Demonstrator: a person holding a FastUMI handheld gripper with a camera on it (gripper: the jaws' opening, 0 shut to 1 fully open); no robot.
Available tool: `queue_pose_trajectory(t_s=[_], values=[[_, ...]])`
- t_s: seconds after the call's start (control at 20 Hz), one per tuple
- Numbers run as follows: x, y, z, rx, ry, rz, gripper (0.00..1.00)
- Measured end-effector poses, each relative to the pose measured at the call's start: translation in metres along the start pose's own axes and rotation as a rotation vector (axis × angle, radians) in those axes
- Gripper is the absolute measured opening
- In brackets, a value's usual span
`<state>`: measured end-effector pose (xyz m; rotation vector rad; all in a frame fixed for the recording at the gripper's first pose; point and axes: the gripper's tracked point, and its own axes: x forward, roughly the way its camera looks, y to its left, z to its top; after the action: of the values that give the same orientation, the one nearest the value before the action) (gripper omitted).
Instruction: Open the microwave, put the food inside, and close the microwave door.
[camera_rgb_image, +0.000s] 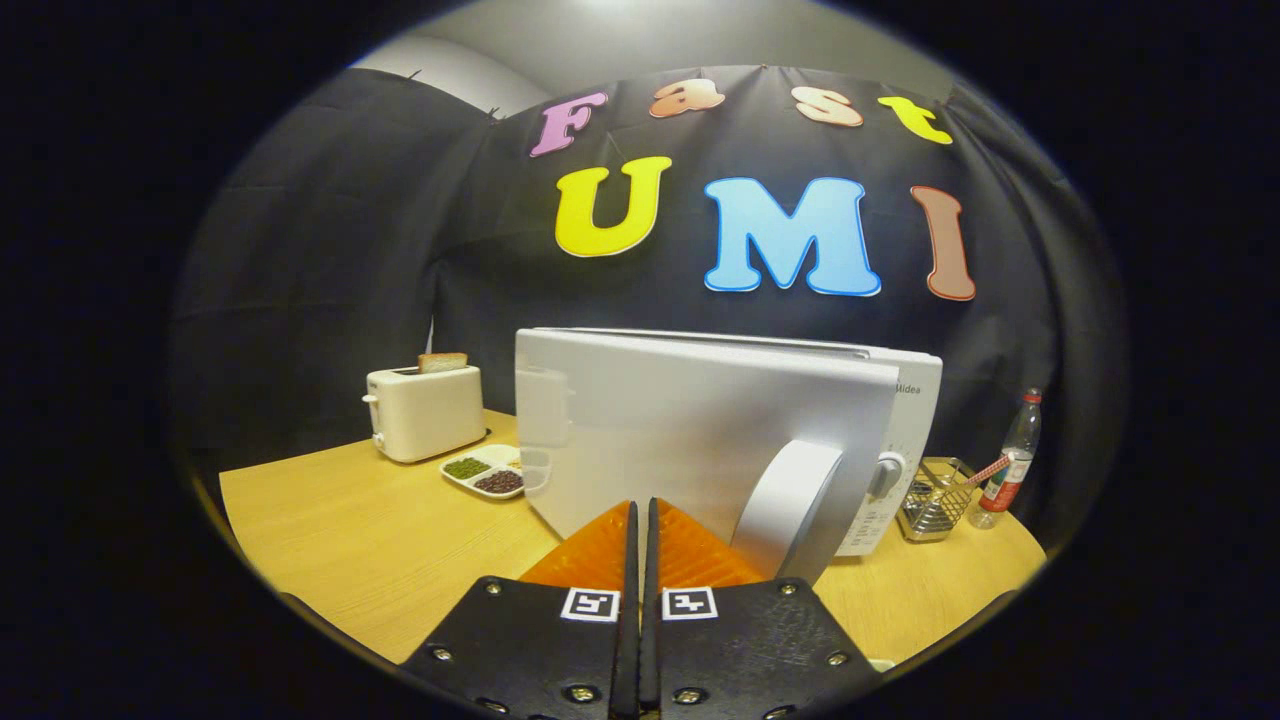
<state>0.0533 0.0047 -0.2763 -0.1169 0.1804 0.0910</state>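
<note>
On table: one microwave (700, 430) | one toaster (425, 410) | hand-held gripper (640, 520) closed, empty

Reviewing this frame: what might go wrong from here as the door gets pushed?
The gripper is shut with nothing held, its tips at the swung-out microwave door beside the handle; they may slide off the smooth panel. The door's far edge sits near the divided dish and could clip it.

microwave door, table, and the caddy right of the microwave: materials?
Microwave door: looks like smooth white plastic or painted metal, faint sheen. Table: light wood-look top, visible grain, possibly laminate. Caddy: shiny metal wire. The tongs are closed, tips at the door.
</note>
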Motion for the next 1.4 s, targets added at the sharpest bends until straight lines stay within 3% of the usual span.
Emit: queue_pose_trajectory(t_s=[0.3, 0.85, 1.1, 1.25, 1.4], values=[[0.040, -0.033, 0.012, -0.018, -0.009, -0.113, 0.02], [0.094, -0.067, 0.013, -0.007, 0.007, -0.233, 0.01], [0.100, -0.071, 0.017, -0.058, -0.017, -0.273, 0.02], [0.106, -0.075, 0.012, -0.051, 0.033, -0.283, 0.05], [0.084, -0.069, 0.032, -0.018, 0.041, -0.265, 0.03]])
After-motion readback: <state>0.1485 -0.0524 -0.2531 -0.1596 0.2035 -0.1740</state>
